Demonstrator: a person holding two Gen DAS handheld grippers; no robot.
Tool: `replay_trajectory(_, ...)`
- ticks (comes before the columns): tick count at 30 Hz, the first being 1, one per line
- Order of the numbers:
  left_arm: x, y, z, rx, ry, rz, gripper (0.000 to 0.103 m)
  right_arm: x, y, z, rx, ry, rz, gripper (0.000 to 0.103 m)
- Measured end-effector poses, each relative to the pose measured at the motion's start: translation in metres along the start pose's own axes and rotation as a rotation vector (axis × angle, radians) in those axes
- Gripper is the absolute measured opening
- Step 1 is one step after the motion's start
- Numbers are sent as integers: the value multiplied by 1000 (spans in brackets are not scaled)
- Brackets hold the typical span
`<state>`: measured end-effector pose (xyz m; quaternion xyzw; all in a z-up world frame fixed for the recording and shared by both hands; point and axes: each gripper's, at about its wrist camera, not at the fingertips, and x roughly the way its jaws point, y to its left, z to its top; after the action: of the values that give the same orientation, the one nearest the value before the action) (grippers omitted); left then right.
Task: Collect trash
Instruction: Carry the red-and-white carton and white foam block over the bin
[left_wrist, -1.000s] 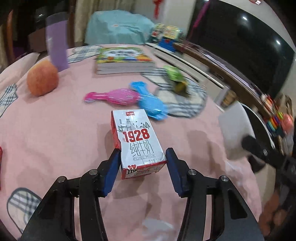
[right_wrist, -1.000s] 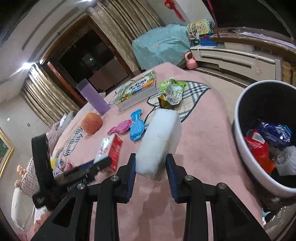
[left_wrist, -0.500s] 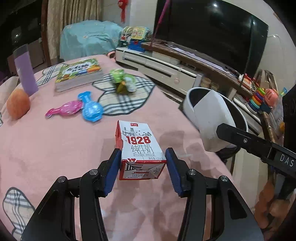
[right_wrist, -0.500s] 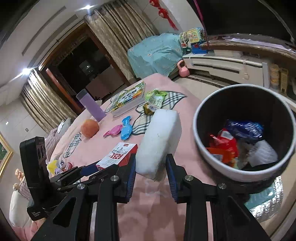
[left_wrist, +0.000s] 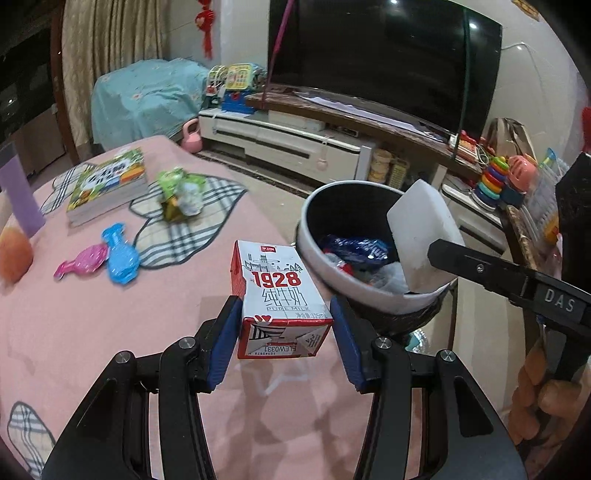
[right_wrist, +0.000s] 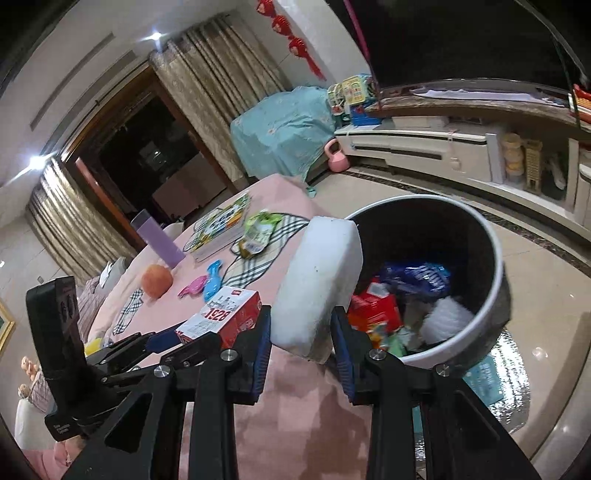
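Note:
My left gripper (left_wrist: 284, 328) is shut on a red and white milk carton (left_wrist: 279, 291) marked 1928, held above the pink tablecloth near the table's edge. My right gripper (right_wrist: 301, 345) is shut on a white foam block (right_wrist: 317, 284), which hangs at the rim of a white trash bin (right_wrist: 498, 266) with a black inside. The bin (left_wrist: 325, 280) holds a blue wrapper (right_wrist: 417, 277), red packaging and white scraps. In the left wrist view the foam block (left_wrist: 421, 236) sits over the bin's right side. The milk carton (right_wrist: 225, 317) shows left of the foam in the right wrist view.
On the pink table (left_wrist: 74, 314) lie a green snack bag (left_wrist: 177, 192), a blue wrapper (left_wrist: 120, 254), a pink wrapper (left_wrist: 83, 258), a book (left_wrist: 109, 181), an orange fruit (left_wrist: 13, 254) and a purple cup (left_wrist: 18, 195). A TV stand (left_wrist: 295, 144) and toys (left_wrist: 495, 181) stand beyond the bin.
Both grippers have swung right with their loads, from over the table toward the bin. The bin now fills more of both views, and the foam block has reached its rim.

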<state>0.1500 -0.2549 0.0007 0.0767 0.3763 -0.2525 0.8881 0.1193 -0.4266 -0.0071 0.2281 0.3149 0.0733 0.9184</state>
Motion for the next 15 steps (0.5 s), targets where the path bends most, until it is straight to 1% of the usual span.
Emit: replay_trajectory(15,15,-43,28,49,-13,-32,49,-16,-44,17,28,-5,-54,32)
